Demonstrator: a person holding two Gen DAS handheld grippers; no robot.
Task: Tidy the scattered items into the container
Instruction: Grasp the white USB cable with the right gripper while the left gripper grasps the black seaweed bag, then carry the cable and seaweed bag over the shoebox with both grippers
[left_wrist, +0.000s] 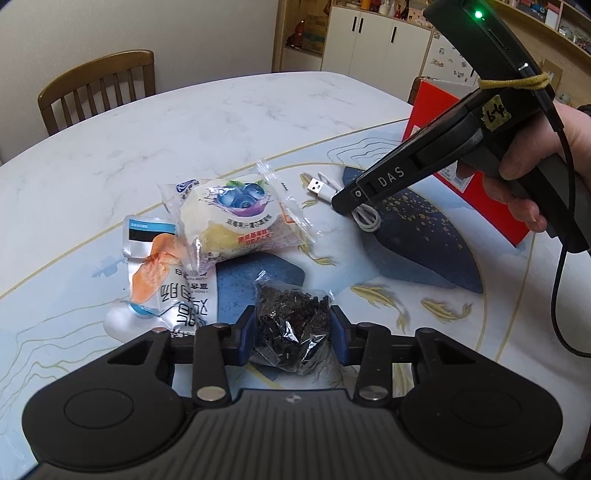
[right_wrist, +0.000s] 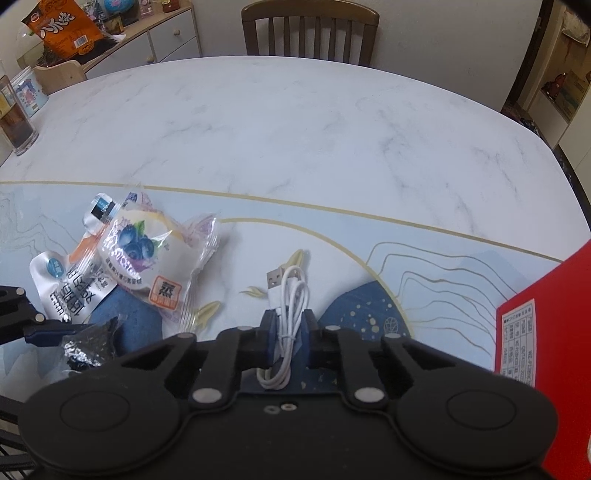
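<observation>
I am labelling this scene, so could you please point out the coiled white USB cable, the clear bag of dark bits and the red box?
coiled white USB cable (right_wrist: 291, 295), right wrist view, on the looped strands.
clear bag of dark bits (left_wrist: 291, 325), left wrist view, bag's middle.
red box (right_wrist: 554, 295), right wrist view, its top face.

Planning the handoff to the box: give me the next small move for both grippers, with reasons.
Probably lift both straight up. The right gripper is shut on the white USB cable, and the left gripper has its pads against the clear bag of dark bits. Both things still lie on the table; the red box waits rightward.
</observation>
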